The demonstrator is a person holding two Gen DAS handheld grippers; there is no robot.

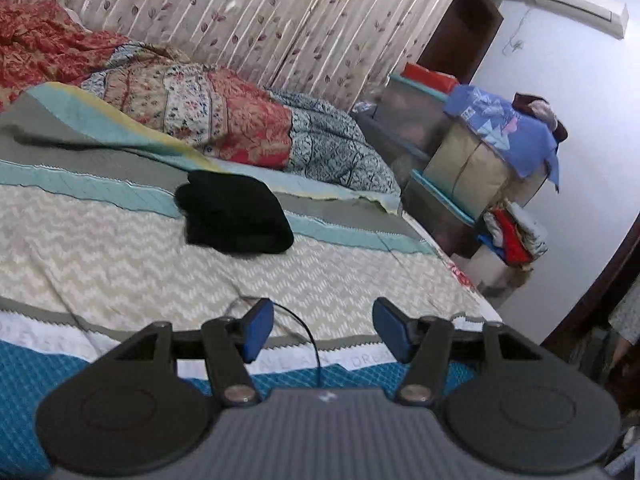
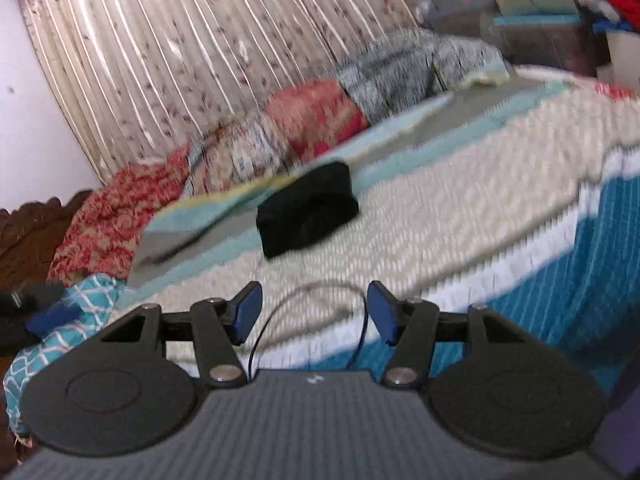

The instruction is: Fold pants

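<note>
The black pants (image 1: 236, 214) lie folded into a small thick bundle on the bed's striped cover (image 1: 120, 264), well ahead of my left gripper (image 1: 323, 330). That gripper is open and empty, held above the cover's near edge. In the right wrist view, which is blurred, the same black bundle (image 2: 307, 210) lies on the cream chevron band (image 2: 440, 232). My right gripper (image 2: 315, 312) is open and empty, well short of the pants. Neither gripper touches the pants.
A rumpled red, floral and blue quilt (image 1: 224, 120) lies along the far side of the bed, before a leaf-print curtain (image 1: 260, 20). Stacked boxes and clothes (image 1: 480, 152) stand off the bed's right end. A teal patterned cloth (image 2: 60, 332) lies at left.
</note>
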